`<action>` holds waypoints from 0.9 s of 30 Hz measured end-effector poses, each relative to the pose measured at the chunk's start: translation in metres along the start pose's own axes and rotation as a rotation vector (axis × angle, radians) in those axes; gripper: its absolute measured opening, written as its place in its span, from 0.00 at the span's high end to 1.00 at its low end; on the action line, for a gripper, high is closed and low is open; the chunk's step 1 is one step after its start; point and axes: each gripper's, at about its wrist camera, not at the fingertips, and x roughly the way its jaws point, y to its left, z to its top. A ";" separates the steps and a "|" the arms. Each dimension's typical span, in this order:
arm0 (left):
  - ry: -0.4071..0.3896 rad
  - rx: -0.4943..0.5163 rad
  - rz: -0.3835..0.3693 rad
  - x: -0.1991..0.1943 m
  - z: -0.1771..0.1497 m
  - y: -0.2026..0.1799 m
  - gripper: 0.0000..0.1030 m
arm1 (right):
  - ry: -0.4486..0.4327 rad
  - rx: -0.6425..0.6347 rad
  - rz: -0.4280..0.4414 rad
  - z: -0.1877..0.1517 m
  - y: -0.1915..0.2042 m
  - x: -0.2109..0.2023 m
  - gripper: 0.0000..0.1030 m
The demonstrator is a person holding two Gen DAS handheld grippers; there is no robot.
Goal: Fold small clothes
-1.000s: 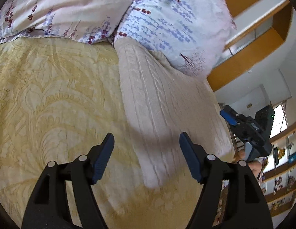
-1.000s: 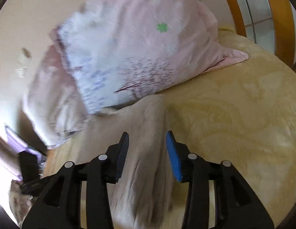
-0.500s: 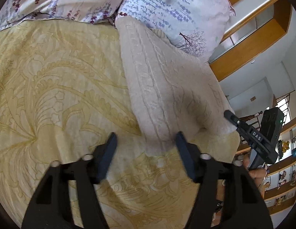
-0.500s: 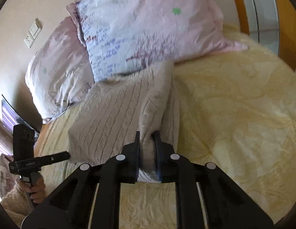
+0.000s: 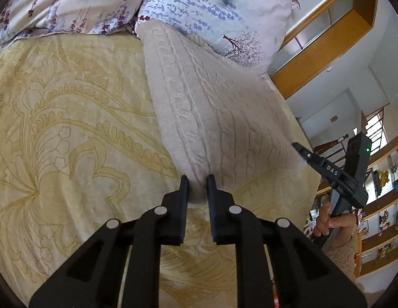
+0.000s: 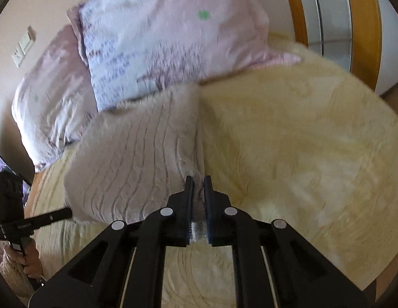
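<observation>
A bed with a yellow patterned bedspread (image 5: 70, 133) fills both views, and two floral pillows (image 5: 214, 7) are propped at its head. A wooden-framed cabinet (image 6: 335, 18) is seen beyond the bed in the right wrist view, and shelves (image 5: 381, 233) along the wall in the left wrist view.

A beige cable-knit sweater (image 5: 211, 110) is laid on the bedspread, its far end touching the nearer pillow. Its near hem is reached by both grippers, one at each corner.

The left gripper (image 5: 197, 182) is seen closing, its jaws narrow, with the hem's corner bunched between the fingers and the knit pressed on both sides. In the right wrist view the same gripper (image 6: 57, 214) is shown at the far corner of the hem, carried by a hand (image 6: 29, 259).

The right gripper (image 6: 198, 182) is drawn nearly together on the other corner, and a thin fold of knit is pinched between its blue pads (image 6: 207, 205). In the left wrist view it (image 5: 299, 148) is seen touching the sweater's edge, gripped by a hand (image 5: 330, 220) in a knitted sleeve (image 5: 345, 259).
</observation>
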 end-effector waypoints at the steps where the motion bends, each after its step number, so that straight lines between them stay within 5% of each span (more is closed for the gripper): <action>1: 0.001 0.001 -0.001 0.000 0.000 0.000 0.86 | 0.005 -0.001 0.010 -0.001 0.001 -0.002 0.91; 4: 0.006 -0.006 -0.021 -0.003 0.000 0.002 0.80 | -0.008 0.029 0.053 0.002 0.000 -0.014 0.91; 7: 0.015 -0.030 -0.037 -0.006 -0.002 0.003 0.58 | -0.022 0.081 0.113 0.008 -0.006 -0.024 0.74; 8: 0.015 -0.038 -0.038 -0.006 -0.002 0.003 0.55 | -0.026 0.092 0.129 0.008 -0.008 -0.026 0.63; 11: 0.016 -0.056 -0.048 -0.005 -0.003 0.003 0.55 | -0.009 0.099 0.142 0.007 -0.007 -0.024 0.61; 13: 0.015 -0.065 -0.058 -0.002 -0.002 0.003 0.61 | 0.016 0.089 0.160 0.004 -0.004 -0.018 0.62; 14: 0.017 -0.066 -0.064 0.001 -0.001 0.002 0.77 | 0.026 0.075 0.158 0.004 -0.001 -0.014 0.69; 15: 0.017 -0.066 -0.051 0.002 0.000 0.002 0.82 | 0.023 0.052 0.138 0.003 0.002 -0.012 0.90; 21: 0.001 -0.009 -0.079 -0.006 0.002 0.003 0.89 | -0.198 -0.039 0.044 0.021 0.016 -0.050 0.91; 27: 0.022 0.054 -0.040 -0.003 -0.005 0.002 0.90 | -0.047 -0.124 -0.160 0.006 0.017 -0.005 0.92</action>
